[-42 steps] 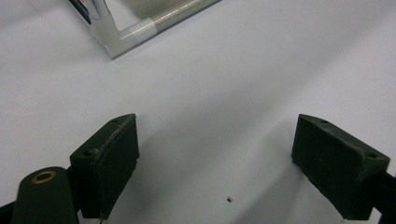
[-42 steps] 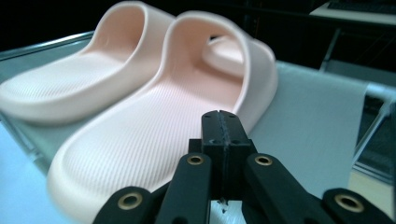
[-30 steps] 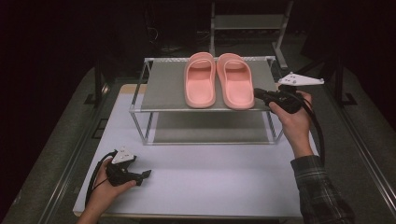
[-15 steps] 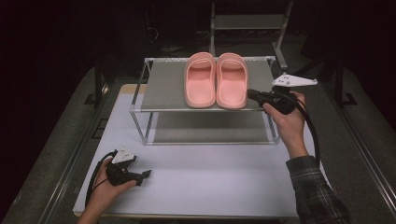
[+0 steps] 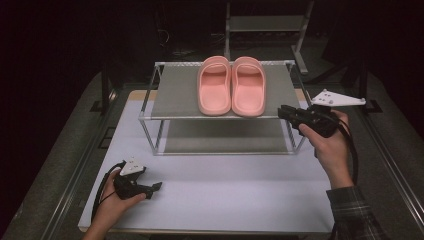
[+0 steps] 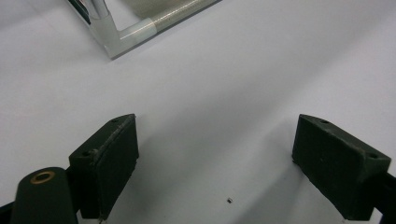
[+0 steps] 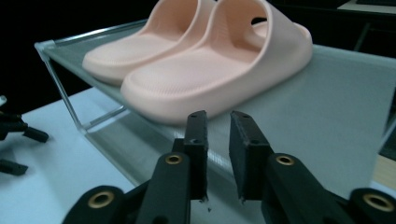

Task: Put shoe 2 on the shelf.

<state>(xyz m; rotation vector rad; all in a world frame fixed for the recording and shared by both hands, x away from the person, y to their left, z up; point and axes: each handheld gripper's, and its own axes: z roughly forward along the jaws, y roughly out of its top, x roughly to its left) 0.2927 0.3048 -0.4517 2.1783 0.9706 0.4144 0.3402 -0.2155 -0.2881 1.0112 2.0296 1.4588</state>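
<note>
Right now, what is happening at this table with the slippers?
A person holds a gripper in each hand. The right gripper is near the front right edge of the rack, pointing toward the pair of pink slippers on its top shelf. Its jaws have just been opening, stand slightly apart and hold nothing. The left gripper rests low on the white table, its jaws wide open and empty.

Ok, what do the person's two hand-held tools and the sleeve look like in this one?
Both tools are black. The right tool carries a pale grey three-cornered plate dotted with small holes and trails a black cable; its jaws are flat black blocks with brass-coloured pivot rings. The left tool has a similar plate and a looping cable. A dark plaid sleeve covers the right forearm.
</note>
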